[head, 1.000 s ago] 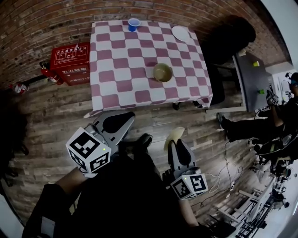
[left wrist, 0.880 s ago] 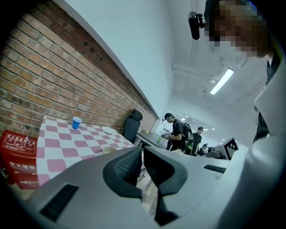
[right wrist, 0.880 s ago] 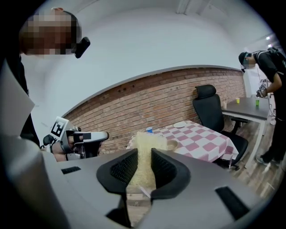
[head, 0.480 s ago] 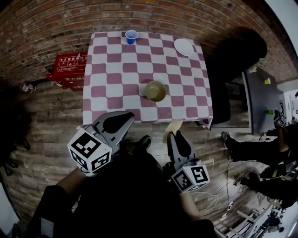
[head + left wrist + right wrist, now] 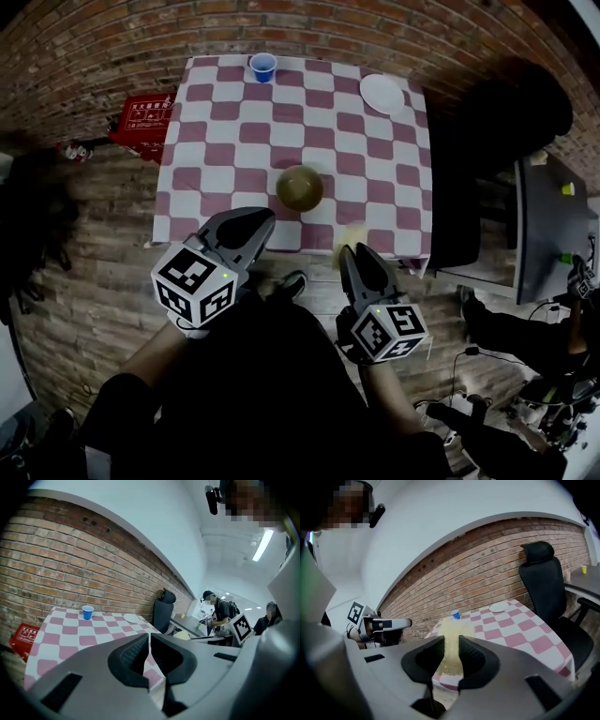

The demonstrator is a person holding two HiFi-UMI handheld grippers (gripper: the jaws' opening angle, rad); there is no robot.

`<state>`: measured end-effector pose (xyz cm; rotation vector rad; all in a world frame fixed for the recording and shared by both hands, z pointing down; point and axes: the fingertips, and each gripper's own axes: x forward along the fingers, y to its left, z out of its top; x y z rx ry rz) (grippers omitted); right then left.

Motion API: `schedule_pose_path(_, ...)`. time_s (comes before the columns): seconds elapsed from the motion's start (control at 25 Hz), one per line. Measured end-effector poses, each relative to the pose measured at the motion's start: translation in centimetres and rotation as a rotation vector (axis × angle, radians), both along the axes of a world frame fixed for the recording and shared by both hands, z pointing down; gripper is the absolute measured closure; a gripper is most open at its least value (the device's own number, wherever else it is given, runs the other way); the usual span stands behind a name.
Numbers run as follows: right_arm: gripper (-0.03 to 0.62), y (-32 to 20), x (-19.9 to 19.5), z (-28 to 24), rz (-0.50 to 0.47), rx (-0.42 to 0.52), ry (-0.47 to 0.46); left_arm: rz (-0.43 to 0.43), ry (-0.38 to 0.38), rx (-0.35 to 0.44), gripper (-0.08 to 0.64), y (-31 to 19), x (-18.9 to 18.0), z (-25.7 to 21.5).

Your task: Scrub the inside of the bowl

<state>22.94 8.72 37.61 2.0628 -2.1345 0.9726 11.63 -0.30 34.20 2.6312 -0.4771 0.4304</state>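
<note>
An olive-green bowl (image 5: 300,187) stands upright on the red-and-white checked table (image 5: 234,178), towards its near edge. Both grippers hang over the wooden floor just short of that edge. My right gripper (image 5: 355,257) (image 5: 451,657) is shut on a yellow sponge (image 5: 351,234) (image 5: 451,644), which sticks out past the jaws towards the table. My left gripper (image 5: 251,228) (image 5: 149,656) is shut with nothing in it. The bowl is hidden in both gripper views.
A blue cup (image 5: 263,66) (image 5: 87,612) and a white plate (image 5: 382,93) (image 5: 499,607) sit at the table's far side by the brick wall. A red box (image 5: 145,117) lies left of the table. A black office chair (image 5: 543,588) and grey desk (image 5: 544,234) stand right.
The table and bowl have come closer in the head view. Both grippers now sit just before the table's near edge. The right gripper still holds the sponge.
</note>
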Motion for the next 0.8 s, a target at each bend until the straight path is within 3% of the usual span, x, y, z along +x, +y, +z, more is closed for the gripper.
schedule_pose_path(0.16,0.489,-3.0,1.5,2.3,-0.042,-0.044,0.033,-0.044,-0.082,-0.026,0.537,-3.2,0.1,3.5)
schedule_pose_path(0.4,0.489,-8.8,0.7,5.9,-0.153,-0.146,0.200,-0.061,-0.148,-0.158,0.537,-7.9,0.4,10.5)
schedule_pose_path(0.56,0.489,-12.3,-1.5,8.7,-0.260,-0.215,0.311,-0.020,-0.171,-0.212,0.537,-9.5,1.2,14.3)
schedule_pose_path(0.68,0.489,-13.9,-3.2,10.8,-0.379,-0.288,0.410,0.005,-0.174,-0.313,0.530,-9.3,1.9,16.7)
schedule_pose_path(0.8,0.489,-14.5,-4.7,12.8,-0.516,-0.344,0.509,-0.005,-0.183,-0.408,0.455,-8.6,2.1,18.8)
